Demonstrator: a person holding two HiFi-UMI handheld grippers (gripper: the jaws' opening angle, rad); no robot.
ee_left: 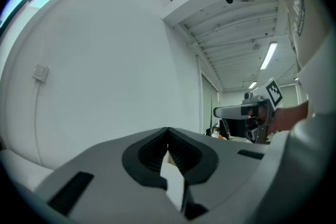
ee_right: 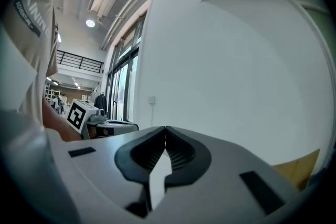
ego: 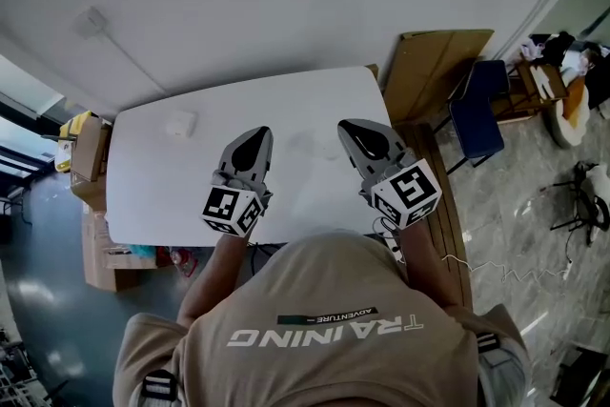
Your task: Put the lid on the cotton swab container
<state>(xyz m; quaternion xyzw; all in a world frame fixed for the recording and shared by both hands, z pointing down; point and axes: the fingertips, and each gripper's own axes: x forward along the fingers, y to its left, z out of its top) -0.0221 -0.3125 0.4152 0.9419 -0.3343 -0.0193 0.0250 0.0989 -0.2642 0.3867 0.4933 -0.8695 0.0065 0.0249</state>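
A small white squarish object [ego: 180,123] lies on the far left part of the white table [ego: 315,100]; I cannot tell whether it is the container or the lid. A faint clear shape [ego: 305,144] sits between the two grippers, too dim to identify. My left gripper [ego: 255,134] hovers over the table's near middle, jaws shut and empty. My right gripper [ego: 349,125] is held beside it, also shut with nothing in it. In the left gripper view the left gripper [ee_left: 168,130] points up at the wall. The right gripper [ee_right: 166,128] does the same in its own view.
Cardboard boxes [ego: 91,157] stand at the table's left end. A flat cardboard sheet [ego: 434,62] leans at the right end, with a blue chair [ego: 477,117] beyond it. A wall socket [ego: 91,20] with a cable is behind the table.
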